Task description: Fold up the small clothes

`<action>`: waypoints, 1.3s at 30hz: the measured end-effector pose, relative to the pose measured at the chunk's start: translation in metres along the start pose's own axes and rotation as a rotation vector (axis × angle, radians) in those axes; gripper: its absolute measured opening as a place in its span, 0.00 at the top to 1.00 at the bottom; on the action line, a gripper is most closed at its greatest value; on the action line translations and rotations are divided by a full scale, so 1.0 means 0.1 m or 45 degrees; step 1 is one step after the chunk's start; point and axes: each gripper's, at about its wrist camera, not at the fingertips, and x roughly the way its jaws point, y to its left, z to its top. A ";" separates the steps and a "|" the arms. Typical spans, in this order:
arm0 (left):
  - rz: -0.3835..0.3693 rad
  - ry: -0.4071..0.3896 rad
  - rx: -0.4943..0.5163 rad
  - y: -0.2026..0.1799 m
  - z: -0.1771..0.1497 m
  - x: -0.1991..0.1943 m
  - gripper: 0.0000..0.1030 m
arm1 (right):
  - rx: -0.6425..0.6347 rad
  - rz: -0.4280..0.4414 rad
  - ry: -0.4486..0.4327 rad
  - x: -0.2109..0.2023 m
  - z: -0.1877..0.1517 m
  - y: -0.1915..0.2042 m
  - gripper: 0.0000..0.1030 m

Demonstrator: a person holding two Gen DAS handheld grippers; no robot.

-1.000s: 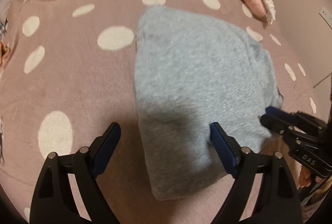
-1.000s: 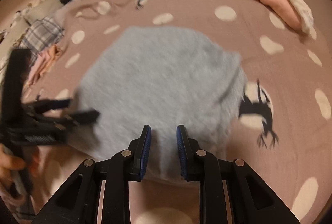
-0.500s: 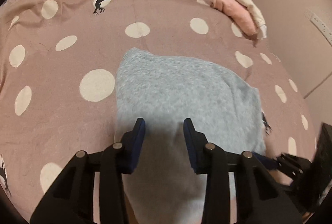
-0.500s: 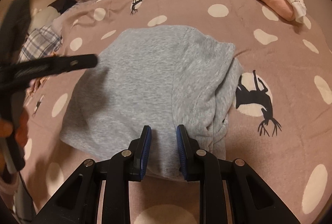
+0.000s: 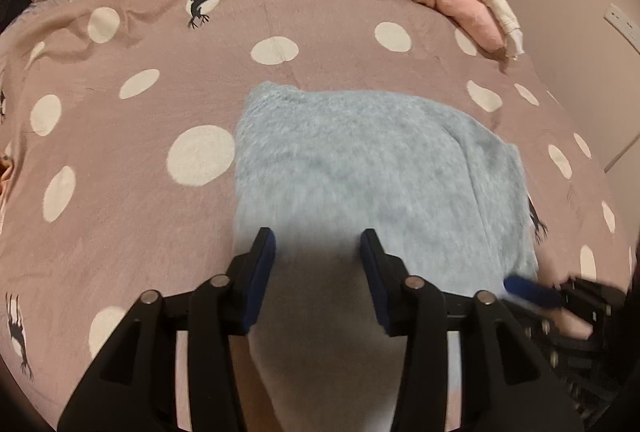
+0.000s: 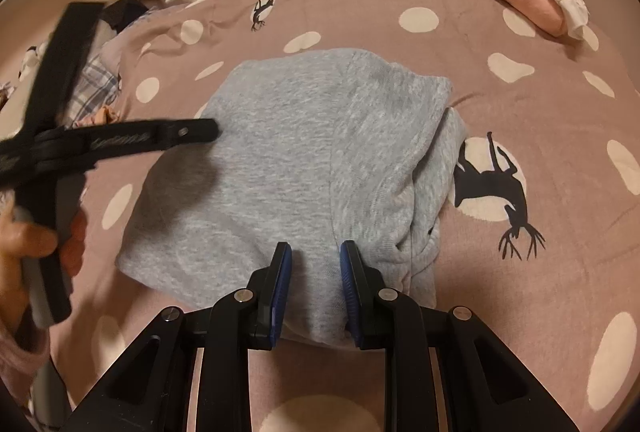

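A: Right gripper [image 6: 313,272] pinches the sweater's [image 6: 288,152] near edge; left gripper [image 5: 317,264] (jaws just reopening) grips nothing.

B: Folded on the bedspread [image 6: 540,104]. Likely a final fold: left needs a fresh hold.

A soft grey knit garment [image 6: 304,168] lies folded into a rough rectangle on the bed (fleecy, slightly rumpled), its layered edges stacked along the right side, one seam running down its top layer.
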 end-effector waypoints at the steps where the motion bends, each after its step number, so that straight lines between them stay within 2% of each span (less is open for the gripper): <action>1: 0.010 -0.005 0.015 -0.01 -0.08 -0.05 0.49 | 0.001 -0.001 0.000 0.00 0.00 0.00 0.77; 5: 0.035 -0.015 0.036 0.01 -0.35 -0.14 0.46 | 0.012 0.011 0.000 0.00 0.01 0.01 0.72; 10: 0.004 0.047 -0.027 0.06 -0.54 -0.07 0.43 | 0.020 0.005 0.006 0.01 0.01 0.02 0.72; 16: 0.011 0.052 -0.014 0.00 -0.61 -0.14 0.44 | 0.070 0.028 0.022 0.00 0.05 -0.02 0.72; 29: -0.001 0.106 0.005 -0.01 -0.79 -0.10 0.44 | 0.070 0.031 0.028 -0.08 -0.04 -0.02 0.72; 39: -0.014 0.134 -0.035 0.04 -0.84 -0.13 0.43 | 0.063 0.023 0.035 -0.11 -0.07 -0.01 0.72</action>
